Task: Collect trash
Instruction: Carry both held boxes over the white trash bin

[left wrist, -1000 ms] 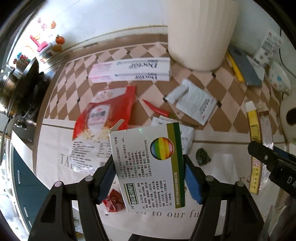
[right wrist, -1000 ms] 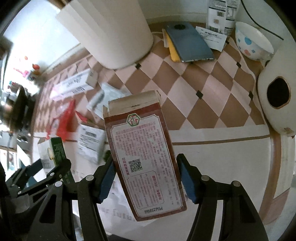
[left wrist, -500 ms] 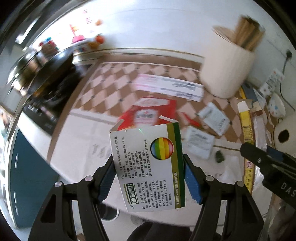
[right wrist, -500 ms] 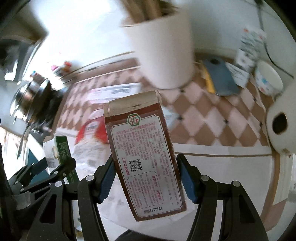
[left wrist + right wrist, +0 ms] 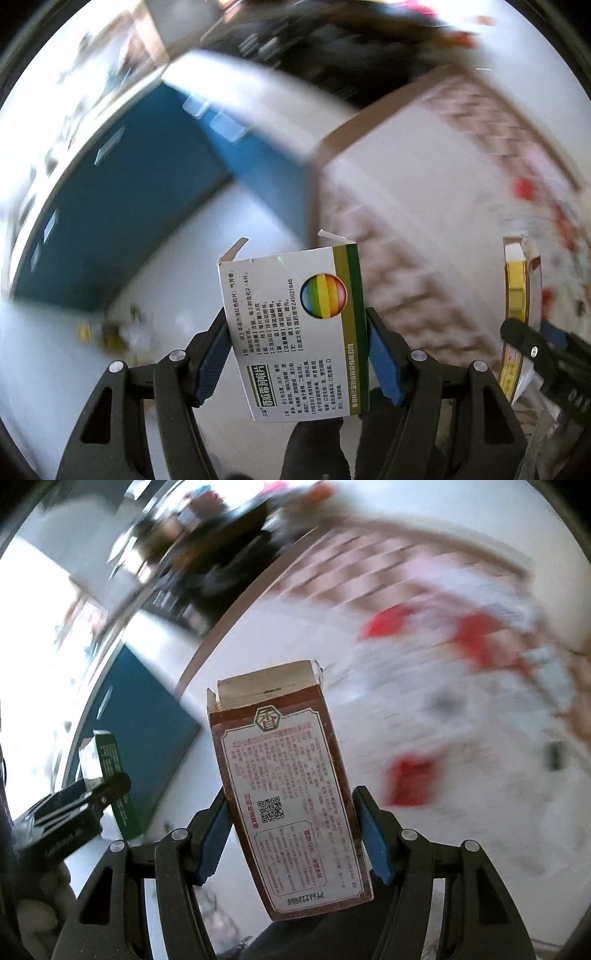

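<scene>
White carton (image 5: 295, 332) with a green stripe and a rainbow disc sits pinched between my left gripper's (image 5: 297, 354) blue-padded jaws, top flaps open, held clear of the tabletop (image 5: 424, 206). Brown carton (image 5: 288, 805) with a QR code is pinched the same way in my right gripper (image 5: 291, 834), tilted slightly left, upper flap torn open. Both views are heavily motion-blurred. I can make out a blue cabinet (image 5: 122, 206) at left, white floor (image 5: 192, 258) below the left carton, and red wrappers (image 5: 410, 782) smeared on the tabletop beyond the brown carton. Left gripper and its carton show at the right view's left edge.
</scene>
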`<state>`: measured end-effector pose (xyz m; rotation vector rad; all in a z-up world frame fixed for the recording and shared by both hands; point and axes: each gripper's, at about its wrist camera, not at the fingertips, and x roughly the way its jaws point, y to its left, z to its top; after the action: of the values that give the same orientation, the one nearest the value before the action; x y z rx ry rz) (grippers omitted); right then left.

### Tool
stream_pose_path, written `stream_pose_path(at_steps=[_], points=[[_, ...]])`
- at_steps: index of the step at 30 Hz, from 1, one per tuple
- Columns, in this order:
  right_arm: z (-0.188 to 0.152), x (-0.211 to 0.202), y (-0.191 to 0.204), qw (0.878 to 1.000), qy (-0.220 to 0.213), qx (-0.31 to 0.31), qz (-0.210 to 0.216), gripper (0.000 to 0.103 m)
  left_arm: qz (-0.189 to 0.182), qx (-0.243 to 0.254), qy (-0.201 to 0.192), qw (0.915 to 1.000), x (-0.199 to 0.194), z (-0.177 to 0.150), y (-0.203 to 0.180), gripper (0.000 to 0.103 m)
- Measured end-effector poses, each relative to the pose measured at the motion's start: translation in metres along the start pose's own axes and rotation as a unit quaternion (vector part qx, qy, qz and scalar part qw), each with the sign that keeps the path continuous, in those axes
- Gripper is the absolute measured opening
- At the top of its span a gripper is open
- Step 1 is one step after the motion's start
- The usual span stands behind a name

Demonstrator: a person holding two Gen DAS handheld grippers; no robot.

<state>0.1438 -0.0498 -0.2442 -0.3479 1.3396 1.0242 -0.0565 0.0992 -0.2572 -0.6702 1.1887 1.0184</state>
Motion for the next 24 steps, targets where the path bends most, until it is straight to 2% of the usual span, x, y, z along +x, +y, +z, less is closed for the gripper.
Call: stream_pose_path(at_steps=[3, 5, 8, 10, 14, 18, 24], points=[[-0.024, 0.062, 0.052, 0.998, 0.045, -0.040, 0.016, 0.066, 0.016, -0.041, 0.037, 0.9983, 0.058, -0.026, 0.052, 0.066], [-0.046, 0.112, 0.087, 0.994, 0.079, -0.075, 0.013, 0.066, 0.020, -0.062, 0.060, 0.9960, 0.098, -0.044, 0.077, 0.066], [-0.077, 0.176, 0.114, 0.987, 0.121, -0.102, 0.005, 0.066, 0.005, -0.095, 0.104, 0.9900, 0.167, -0.070, 0.106, 0.066], [-0.102, 0.221, 0.127, 0.982, 0.148, -0.115, -0.005, 0.066, -0.021, -0.127, 0.135, 0.9824, 0.217, -0.088, 0.121, 0.066], [-0.144, 0.312, 0.128, 0.971, 0.216, -0.101, -0.018, 0.066, -0.062, -0.175, 0.177, 0.9666, 0.304, -0.116, 0.142, 0.066], [-0.171, 0.401, 0.122, 0.965, 0.241, -0.091, -0.040, 0.066, -0.108, -0.218, 0.213, 0.9463, 0.380, -0.146, 0.160, 0.066], [-0.196, 0.505, 0.121, 0.959, 0.271, -0.080, -0.036, 0.065, -0.119, -0.233, 0.240, 0.9347, 0.453, -0.164, 0.175, 0.066]])
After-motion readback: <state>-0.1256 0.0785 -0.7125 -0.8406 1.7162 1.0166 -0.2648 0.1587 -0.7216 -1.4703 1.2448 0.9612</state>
